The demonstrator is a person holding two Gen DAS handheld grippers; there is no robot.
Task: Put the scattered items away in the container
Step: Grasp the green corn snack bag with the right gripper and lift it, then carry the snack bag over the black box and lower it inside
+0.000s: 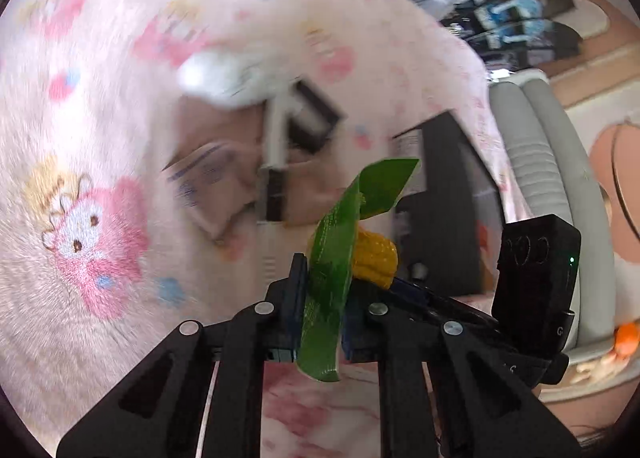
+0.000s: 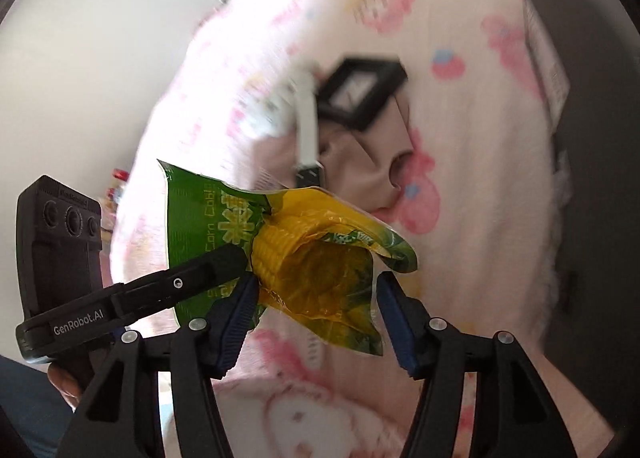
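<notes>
One corn packet (image 1: pixel 332 278) clamped edge-on in my left fingers (image 1: pixel 320 298), long axis upright; my right fingers (image 2: pixel 316 298) apart beneath it; pink container (image 1: pixel 224 162) ahead, nearer left hand.

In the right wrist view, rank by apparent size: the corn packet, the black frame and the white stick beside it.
1. corn packet, largest, though it sits nearest the camera, so partly a nearness effect.
2. black frame.
3. white stick, smallest, but blurred, so the margin over the frame is unsure.
</notes>
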